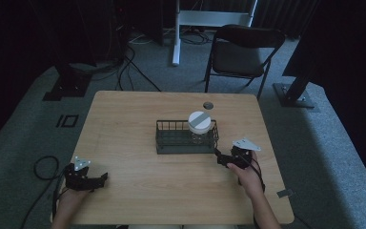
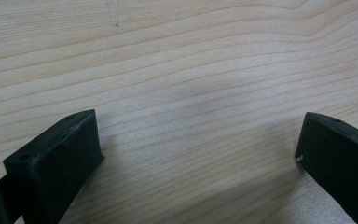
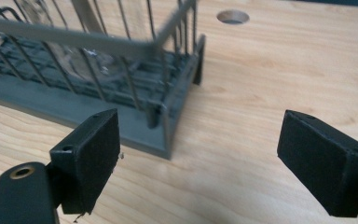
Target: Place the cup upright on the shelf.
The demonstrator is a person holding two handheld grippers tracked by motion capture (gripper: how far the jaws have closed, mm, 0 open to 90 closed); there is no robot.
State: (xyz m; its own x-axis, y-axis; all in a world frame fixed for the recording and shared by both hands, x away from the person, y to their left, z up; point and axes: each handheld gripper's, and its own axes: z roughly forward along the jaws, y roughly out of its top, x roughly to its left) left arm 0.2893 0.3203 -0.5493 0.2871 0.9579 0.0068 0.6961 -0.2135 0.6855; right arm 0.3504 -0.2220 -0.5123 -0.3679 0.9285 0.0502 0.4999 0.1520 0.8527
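Note:
A dark wire basket (image 1: pixel 171 141) stands in the middle of the wooden table (image 1: pixel 124 119). Inside its right end sits a clear jar with a white lid (image 1: pixel 199 121). My right gripper (image 1: pixel 220 158) rests just off the basket's near right corner (image 3: pixel 161 140), jaws wide apart with bare wood between them. The jar's glass (image 3: pixel 93 60) shows blurred behind the wires. My left gripper (image 1: pixel 101 179) lies near the table's front left edge, open over bare wood (image 2: pixel 196 116), far from the basket.
A round cable hole (image 1: pixel 208 105) (image 3: pixel 233 17) sits in the table behind the basket. A folding chair (image 1: pixel 240 52) stands beyond the far edge, with a white desk leg (image 1: pixel 176 33) and cables on the carpet. A cable loops on the floor at the left (image 1: pixel 45 167).

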